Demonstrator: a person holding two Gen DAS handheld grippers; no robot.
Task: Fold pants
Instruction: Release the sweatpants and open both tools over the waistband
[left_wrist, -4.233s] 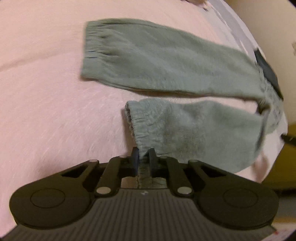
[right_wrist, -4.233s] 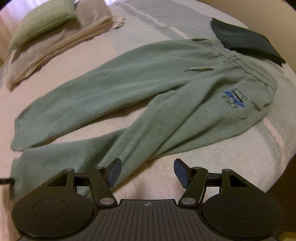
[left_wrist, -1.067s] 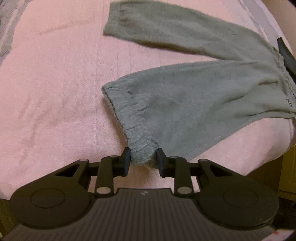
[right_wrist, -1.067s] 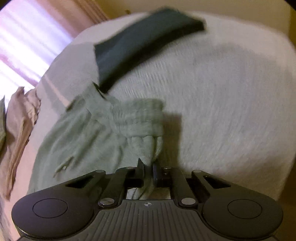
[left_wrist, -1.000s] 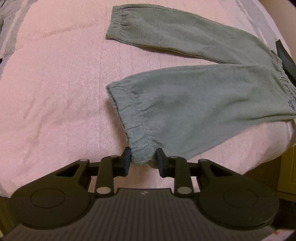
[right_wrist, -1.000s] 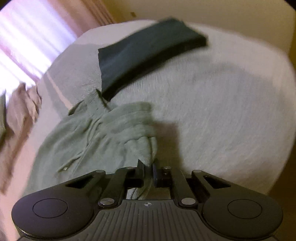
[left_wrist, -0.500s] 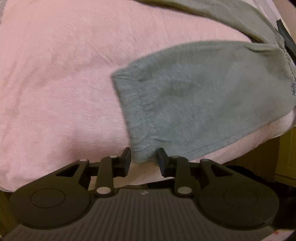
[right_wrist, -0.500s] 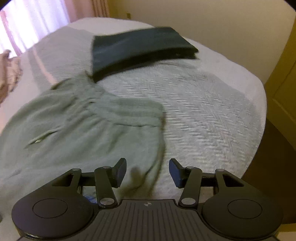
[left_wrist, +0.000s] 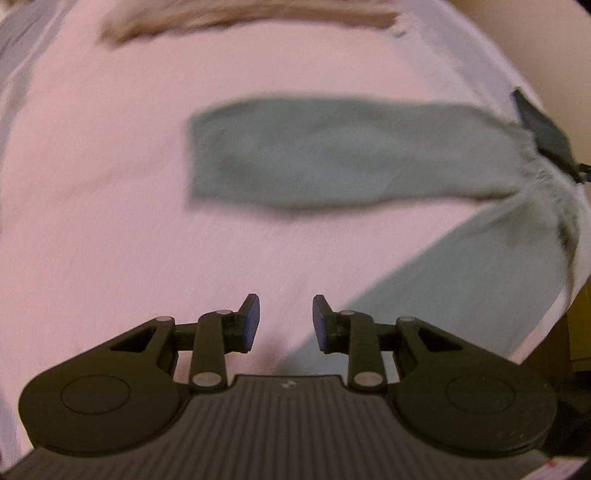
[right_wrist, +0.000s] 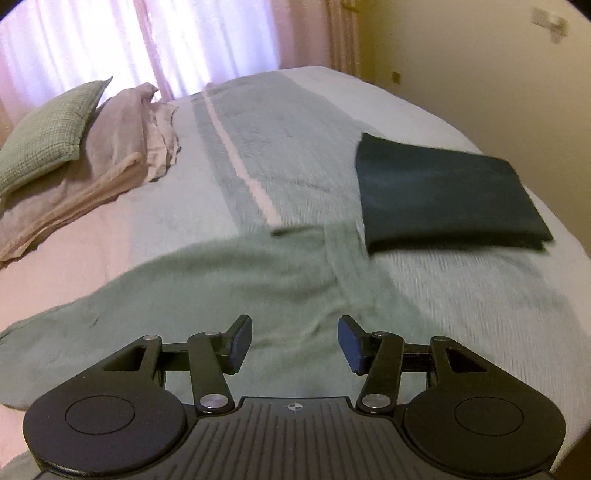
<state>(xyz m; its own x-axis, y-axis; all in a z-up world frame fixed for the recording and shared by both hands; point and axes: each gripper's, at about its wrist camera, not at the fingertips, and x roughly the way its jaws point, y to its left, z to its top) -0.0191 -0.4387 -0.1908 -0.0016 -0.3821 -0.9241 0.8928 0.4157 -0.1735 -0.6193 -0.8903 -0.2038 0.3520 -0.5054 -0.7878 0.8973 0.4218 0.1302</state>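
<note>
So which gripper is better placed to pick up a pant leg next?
Probably the left gripper: open, it hangs beside the near leg of the green pants. The right gripper, also open, is near the waist.

My left wrist camera looks low across the pink bed (left_wrist: 110, 229); my right faces the curtains at 12 o'clock. Both share the green pants (left_wrist: 332, 155) (right_wrist: 229, 280) and dark folded cloth (left_wrist: 543, 129) (right_wrist: 443, 199).

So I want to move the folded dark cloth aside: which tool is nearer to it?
Right. The right tool hovers open above the green pants, with the dark folded cloth just ahead to its right. The left tool sees it only at the bed's far edge.
</note>
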